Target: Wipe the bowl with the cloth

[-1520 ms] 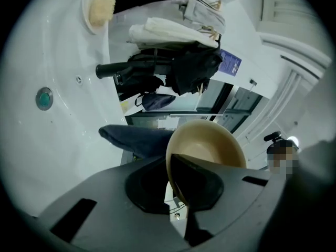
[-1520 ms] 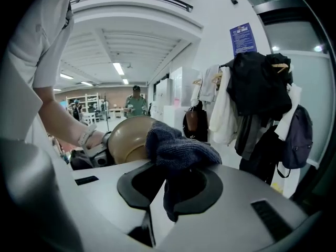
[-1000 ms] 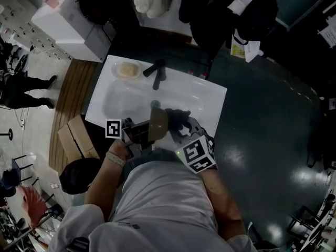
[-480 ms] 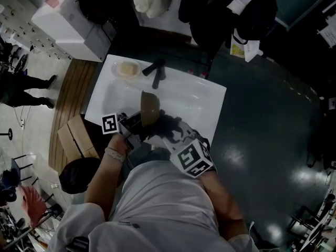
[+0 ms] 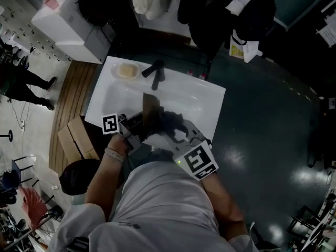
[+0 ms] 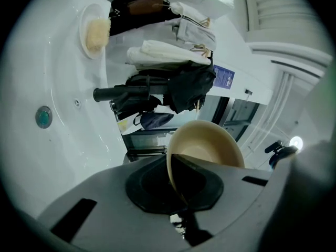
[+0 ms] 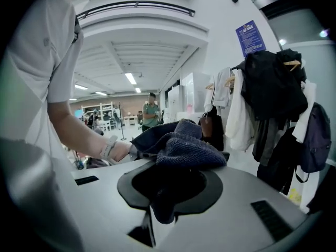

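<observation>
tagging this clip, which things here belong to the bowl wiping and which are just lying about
In the job: bowl, clamped in left gripper; cloth, clamped in right gripper.
Lying about: tap, dish, coats, box.

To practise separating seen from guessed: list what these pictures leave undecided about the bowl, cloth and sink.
Whether the dark blue knitted cloth touches the tan round bowl: right gripper view, cloth blocks the bowl; head view, too dark and small.
Bowl's lower rim: left gripper view, the left gripper covers it.
Pale lump in the white dish: soap or sponge unclear, head view, too small.
</observation>
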Demonstrator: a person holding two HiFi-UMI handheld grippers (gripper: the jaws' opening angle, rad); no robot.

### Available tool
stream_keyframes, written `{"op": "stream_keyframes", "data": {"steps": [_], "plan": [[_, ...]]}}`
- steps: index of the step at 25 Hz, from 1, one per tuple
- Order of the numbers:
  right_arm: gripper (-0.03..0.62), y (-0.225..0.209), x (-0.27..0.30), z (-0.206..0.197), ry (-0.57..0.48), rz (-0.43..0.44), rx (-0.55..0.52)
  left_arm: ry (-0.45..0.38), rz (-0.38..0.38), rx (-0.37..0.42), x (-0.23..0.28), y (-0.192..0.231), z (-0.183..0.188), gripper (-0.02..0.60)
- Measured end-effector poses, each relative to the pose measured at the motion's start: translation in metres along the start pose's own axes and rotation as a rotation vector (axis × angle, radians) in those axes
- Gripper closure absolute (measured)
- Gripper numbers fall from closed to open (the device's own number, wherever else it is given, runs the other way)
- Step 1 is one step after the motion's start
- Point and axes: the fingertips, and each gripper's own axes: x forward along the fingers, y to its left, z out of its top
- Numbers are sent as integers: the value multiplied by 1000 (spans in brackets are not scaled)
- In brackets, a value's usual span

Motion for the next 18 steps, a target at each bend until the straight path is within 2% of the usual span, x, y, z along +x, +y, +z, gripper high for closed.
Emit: {"op": "stream_keyframes", "data": {"steps": [5, 10, 13, 18], "plan": [[522, -21, -9, 10, -75, -65, 77, 49, -16, 2, 2, -4, -12, 563], [522, -50, -22, 6, -139, -163, 161, 122, -5, 55, 7, -8, -31, 563], [522, -70, -34, 4, -191, -241, 208, 150, 38, 175, 14, -14, -34, 563], [521, -99, -61, -5, -237, -348, 262, 193, 138, 466, 36, -31, -30, 563]]}}
